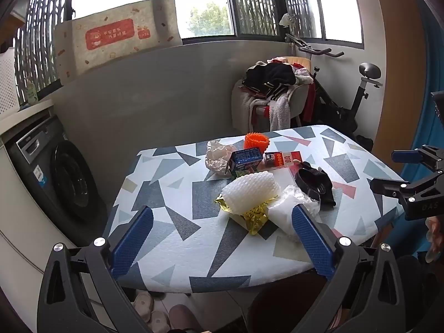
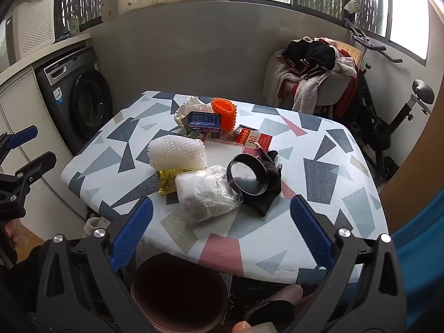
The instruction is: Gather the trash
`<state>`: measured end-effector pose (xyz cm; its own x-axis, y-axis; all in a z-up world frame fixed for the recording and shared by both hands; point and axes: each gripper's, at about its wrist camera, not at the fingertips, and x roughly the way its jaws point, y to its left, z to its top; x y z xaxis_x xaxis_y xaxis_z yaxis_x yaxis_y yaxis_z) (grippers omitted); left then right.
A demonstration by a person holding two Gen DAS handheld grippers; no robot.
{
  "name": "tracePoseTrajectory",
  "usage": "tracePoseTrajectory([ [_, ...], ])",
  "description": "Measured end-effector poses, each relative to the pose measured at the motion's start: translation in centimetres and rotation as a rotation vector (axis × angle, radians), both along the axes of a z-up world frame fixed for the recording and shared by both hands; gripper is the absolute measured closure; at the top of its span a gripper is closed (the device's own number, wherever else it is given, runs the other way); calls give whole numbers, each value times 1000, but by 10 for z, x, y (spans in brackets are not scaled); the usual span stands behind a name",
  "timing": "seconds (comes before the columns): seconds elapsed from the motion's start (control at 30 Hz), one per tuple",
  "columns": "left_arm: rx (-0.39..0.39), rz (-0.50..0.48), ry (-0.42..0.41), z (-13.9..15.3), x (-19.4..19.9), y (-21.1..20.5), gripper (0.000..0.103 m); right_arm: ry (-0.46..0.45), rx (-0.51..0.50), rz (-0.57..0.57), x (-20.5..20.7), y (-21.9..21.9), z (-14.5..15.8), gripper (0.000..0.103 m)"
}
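Trash lies in a cluster on the patterned table: white foam netting, gold foil wrapper, clear bag of white stuff, black round lid on a black glove, blue carton, red box, orange netting, crumpled paper. A brown bin stands below the table's near edge. My left gripper and right gripper are open and empty, short of the pile.
A washing machine stands left of the table. A chair piled with clothes and an exercise bike stand behind. Slippers lie on the floor under the near edge.
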<state>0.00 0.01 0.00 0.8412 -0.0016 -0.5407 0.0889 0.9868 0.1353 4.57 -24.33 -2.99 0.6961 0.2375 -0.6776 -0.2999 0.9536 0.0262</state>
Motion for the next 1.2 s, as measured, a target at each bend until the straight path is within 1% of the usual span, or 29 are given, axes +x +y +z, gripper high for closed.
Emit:
tracePoseTrajectory([
  [1.2,9,2,-3,0,0,0,5,2,-10,-1,-1,3,-4,6],
])
